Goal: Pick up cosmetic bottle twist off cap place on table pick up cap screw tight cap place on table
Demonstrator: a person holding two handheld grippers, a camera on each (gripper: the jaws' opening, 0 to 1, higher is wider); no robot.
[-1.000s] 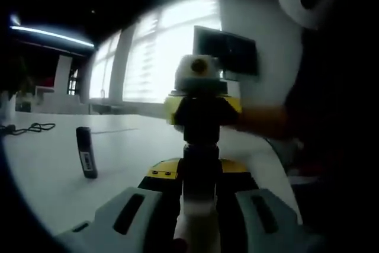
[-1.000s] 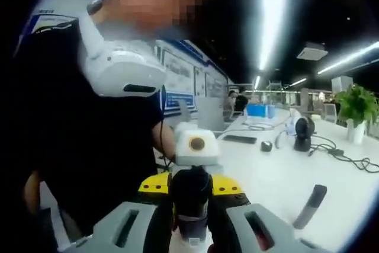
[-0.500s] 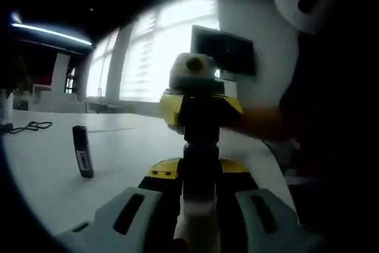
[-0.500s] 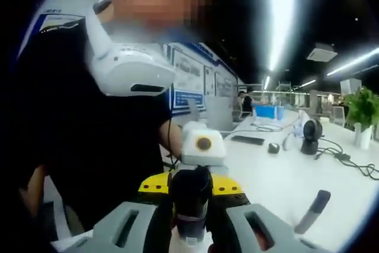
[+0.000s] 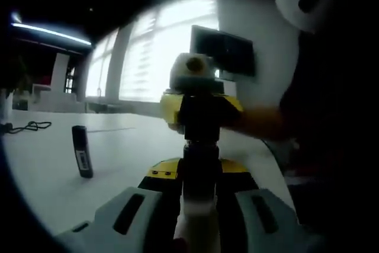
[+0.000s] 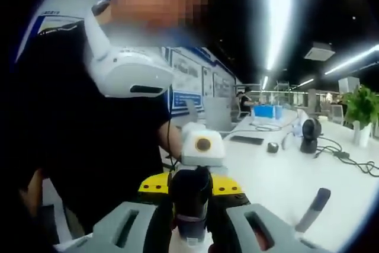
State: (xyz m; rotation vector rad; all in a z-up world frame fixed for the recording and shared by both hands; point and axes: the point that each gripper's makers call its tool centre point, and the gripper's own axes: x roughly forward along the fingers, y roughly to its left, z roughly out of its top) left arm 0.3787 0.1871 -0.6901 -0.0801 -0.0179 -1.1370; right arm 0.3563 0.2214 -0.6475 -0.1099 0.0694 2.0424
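White cosmetic bottle sits pinched in your left gripper; your right gripper pinches its dark cap.

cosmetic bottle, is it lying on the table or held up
Held up. The cosmetic bottle hangs above the table, clamped between the left claw and the right claw facing it.

The bottle sits between both grippers, above the table.
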